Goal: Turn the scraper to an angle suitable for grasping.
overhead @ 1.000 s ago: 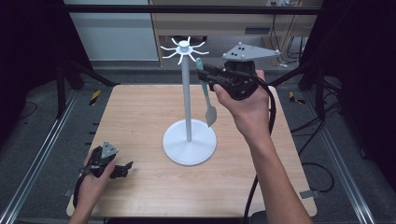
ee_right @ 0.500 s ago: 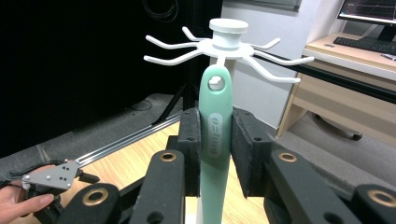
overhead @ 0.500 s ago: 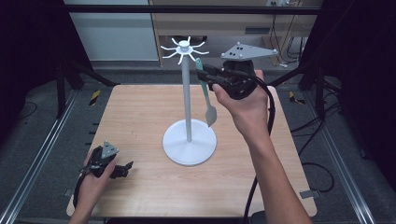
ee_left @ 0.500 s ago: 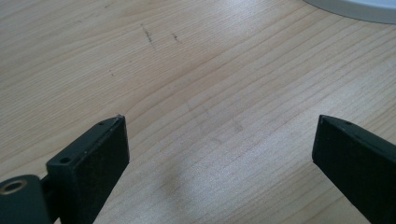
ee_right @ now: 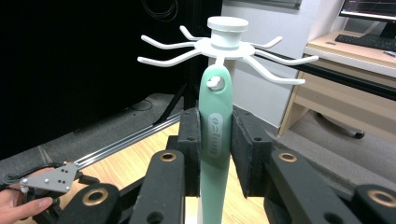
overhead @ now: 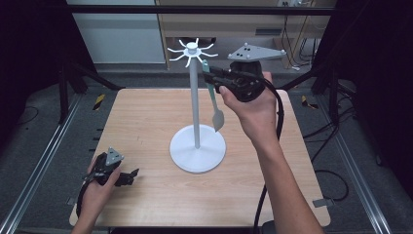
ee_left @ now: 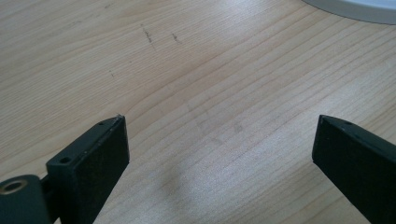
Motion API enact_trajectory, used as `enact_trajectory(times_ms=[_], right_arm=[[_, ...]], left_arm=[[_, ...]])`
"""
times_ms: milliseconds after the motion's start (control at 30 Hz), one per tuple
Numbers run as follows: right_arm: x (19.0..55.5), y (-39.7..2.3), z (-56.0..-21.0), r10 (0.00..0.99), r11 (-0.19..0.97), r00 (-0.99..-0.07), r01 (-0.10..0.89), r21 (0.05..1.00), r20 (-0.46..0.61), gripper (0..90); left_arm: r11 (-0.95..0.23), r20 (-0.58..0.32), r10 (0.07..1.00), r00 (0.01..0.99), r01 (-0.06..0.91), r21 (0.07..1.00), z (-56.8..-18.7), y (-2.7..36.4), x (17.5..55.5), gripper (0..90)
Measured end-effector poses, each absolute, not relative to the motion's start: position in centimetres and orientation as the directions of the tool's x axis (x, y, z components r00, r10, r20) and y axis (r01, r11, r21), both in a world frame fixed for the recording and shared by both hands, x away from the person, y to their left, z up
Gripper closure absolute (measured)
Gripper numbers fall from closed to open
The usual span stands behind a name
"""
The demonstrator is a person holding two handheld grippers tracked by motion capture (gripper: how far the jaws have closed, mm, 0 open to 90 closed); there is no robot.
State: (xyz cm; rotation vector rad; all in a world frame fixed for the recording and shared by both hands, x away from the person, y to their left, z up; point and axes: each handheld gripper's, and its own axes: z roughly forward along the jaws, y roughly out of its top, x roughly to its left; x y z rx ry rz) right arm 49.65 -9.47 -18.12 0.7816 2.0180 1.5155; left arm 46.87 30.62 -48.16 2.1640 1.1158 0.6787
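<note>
Hanging the spatula [ee_right: 215,140] on the rack [overhead: 194,97]
Right gripper [ee_right: 215,154] is clamping its handle, hole on a hook; left gripper [ee_left: 219,154] is resting wide near the table's [overhead: 146,122] front-left corner.

Wooden table [overhead: 146,122], light pale-grained top, a few faint dark scuffs (seen close in the left gripper view). Bears, directly on the surface: white rack stand [overhead: 197,146], round flat base near the middle, slim upright pole; left gripper [overhead: 130,176] resting near the front left corner.
</note>
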Motion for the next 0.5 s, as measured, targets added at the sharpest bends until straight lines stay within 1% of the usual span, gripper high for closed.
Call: enact_trajectory(times_ms=[500], right_arm=[[49.75, -9.35, -18.25, 0.698, 0.222, -0.715, 0.151, 0.963, -0.049, 74.2]], left_arm=[[-0.464, 0.164, 0.841, 0.516, 0.532, 0.708, -48.17, 30.6, 46.88, 3.6]])
